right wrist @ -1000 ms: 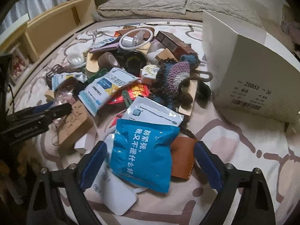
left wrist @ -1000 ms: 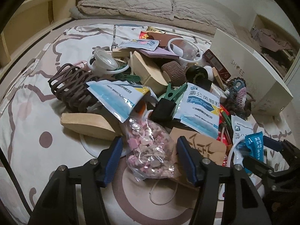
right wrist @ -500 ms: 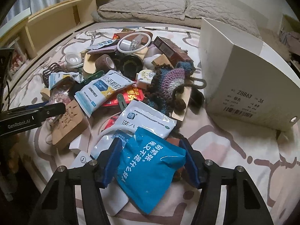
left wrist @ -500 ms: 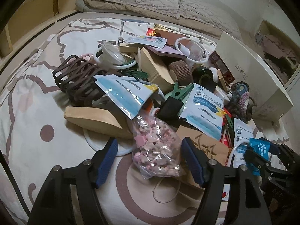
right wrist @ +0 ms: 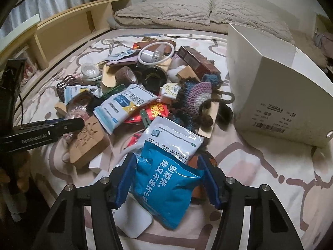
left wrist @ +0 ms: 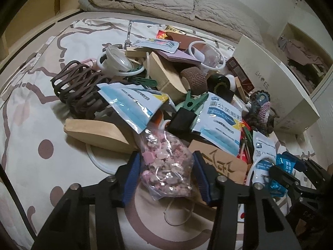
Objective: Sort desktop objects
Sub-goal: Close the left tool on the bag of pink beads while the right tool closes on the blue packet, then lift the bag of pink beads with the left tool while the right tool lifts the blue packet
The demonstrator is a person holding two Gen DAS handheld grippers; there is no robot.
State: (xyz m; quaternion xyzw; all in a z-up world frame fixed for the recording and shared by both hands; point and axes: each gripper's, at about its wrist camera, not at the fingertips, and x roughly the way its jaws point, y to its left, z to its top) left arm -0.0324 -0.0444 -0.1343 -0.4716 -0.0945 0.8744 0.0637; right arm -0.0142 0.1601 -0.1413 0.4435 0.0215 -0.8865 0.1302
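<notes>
A heap of small objects lies on a patterned bedsheet. In the left wrist view my left gripper [left wrist: 166, 177] has its blue pads on both sides of a clear bag of pink beads [left wrist: 166, 166], touching it. In the right wrist view my right gripper [right wrist: 167, 181] is shut on a blue snack packet [right wrist: 166, 187], which bulges between the pads. The left gripper [right wrist: 52, 128] also shows at the left of the right wrist view, and the right gripper [left wrist: 291, 173] with the blue packet [left wrist: 286, 164] shows at the right of the left wrist view.
A white shoebox [right wrist: 276, 95] stands at the right. The heap holds white medicine sachets [left wrist: 220, 120], wooden wedges [left wrist: 97, 133], a brown wire holder [left wrist: 77, 87], a crocheted pouch [right wrist: 195, 98], a brown tape roll [left wrist: 195, 79] and white rings [left wrist: 208, 56]. Wooden shelves [right wrist: 62, 29] line the left.
Both grippers have closed in: the right one from wide open onto the blue packet, the left one onto the bead bag. Both cameras have pulled back slightly.
</notes>
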